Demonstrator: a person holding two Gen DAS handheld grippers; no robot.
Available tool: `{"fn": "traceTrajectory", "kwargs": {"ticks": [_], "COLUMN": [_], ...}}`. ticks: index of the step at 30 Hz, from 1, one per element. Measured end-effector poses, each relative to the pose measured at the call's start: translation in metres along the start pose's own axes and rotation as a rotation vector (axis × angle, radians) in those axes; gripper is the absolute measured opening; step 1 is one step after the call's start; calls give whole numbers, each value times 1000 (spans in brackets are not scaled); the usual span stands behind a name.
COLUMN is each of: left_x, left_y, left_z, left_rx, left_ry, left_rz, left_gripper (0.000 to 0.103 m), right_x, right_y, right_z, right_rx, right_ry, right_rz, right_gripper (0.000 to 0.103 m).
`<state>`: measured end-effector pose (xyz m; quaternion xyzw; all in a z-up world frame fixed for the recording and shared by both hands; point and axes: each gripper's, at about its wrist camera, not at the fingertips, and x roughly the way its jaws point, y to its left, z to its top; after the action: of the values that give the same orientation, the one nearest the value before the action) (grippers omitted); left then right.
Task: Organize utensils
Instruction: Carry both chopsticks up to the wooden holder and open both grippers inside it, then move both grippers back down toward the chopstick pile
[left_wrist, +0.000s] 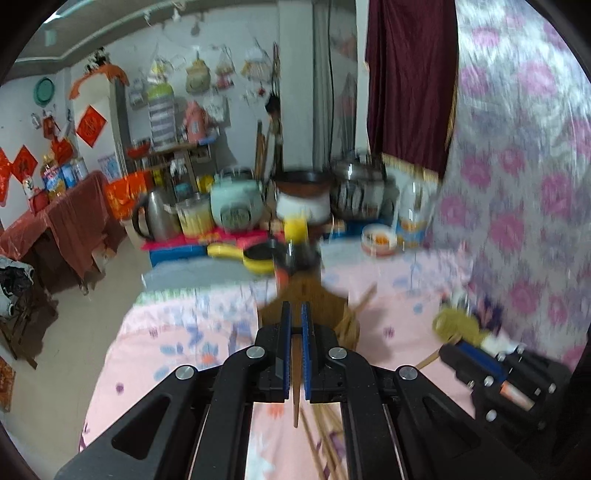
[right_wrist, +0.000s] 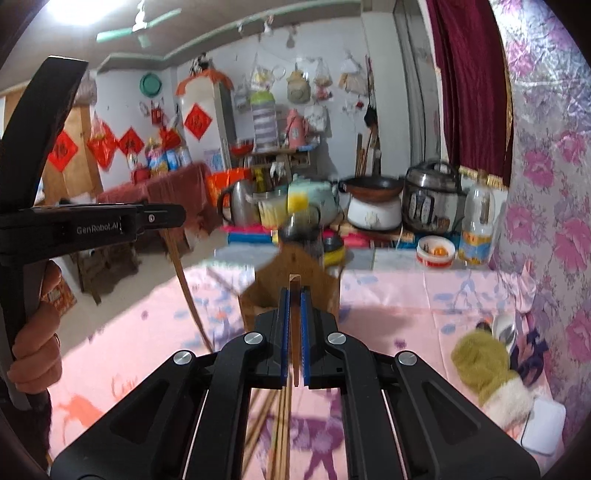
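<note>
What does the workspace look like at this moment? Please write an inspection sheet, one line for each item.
Surface: pink floral cloth covers the table.
Job's things: wooden holder stands ahead of both grippers; loose chopsticks lie on the cloth below them.
Clutter: olive plush item and a white object at the right edge.
Grippers: left gripper shut on a chopstick; right gripper shut on a chopstick. A hand holds the left gripper's handle.
Cables: nothing seen on the cloth.
Surroundings: kettle, wok, rice cooker, oil bottle behind; red curtain.
</note>
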<state>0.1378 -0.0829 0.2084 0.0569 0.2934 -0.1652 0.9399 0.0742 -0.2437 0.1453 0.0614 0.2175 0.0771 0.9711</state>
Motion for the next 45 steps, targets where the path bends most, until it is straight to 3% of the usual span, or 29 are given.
{"fn": "traceTrajectory", "kwargs": {"ticks": [4, 7, 12, 16, 17, 18, 19, 21, 24, 29, 31, 36, 45], "left_x": [-6, 12, 71, 101, 100, 97, 91, 80, 71, 65, 64, 55, 39], "left_y": [6, 8, 17, 33, 35, 38, 39, 41, 45, 60, 65, 70, 56], "left_z": [35, 47, 24, -10, -16, -21, -27, -36, -46, -55, -58, -64, -82], "left_rx": [-47, -75, -128, -182, -185, -185, -183, -176, -180, -201, -216, -219, -182], "left_ry": [-146, -190, -128, -47, -45, -56, -84, -123, -116, -71, -57, -41, -25], "left_rz": [60, 103, 62, 29, 32, 44, 76, 125, 125, 153, 141, 171, 195], "left_gripper": [6, 6, 6, 10, 29, 60, 81, 88, 96, 97, 97, 97, 97], "right_x": [4, 16, 58, 91, 89, 90, 90, 83, 78, 69, 63, 40, 3], "right_y": [3, 7, 7, -3, -7, -8, -9, -15, -16, -13, -13, -12, -14], "right_z": [29, 38, 30, 5, 0, -2, 1, 3, 3, 0, -2, -3, -9], "right_rx": [10, 9, 2, 20, 42, 48, 35, 64, 88, 86, 83, 81, 135], "right_ry": [-114, -162, -171, -69, -77, -77, -59, -77, -78, -86, -105, -148, -173], "right_rz": [-30, -60, -127, -94, -93, -93, -90, -76, -59, -96, -109, -132, -93], "right_gripper": [6, 6, 6, 11, 13, 21, 22, 25, 35, 59, 77, 84, 97]}}
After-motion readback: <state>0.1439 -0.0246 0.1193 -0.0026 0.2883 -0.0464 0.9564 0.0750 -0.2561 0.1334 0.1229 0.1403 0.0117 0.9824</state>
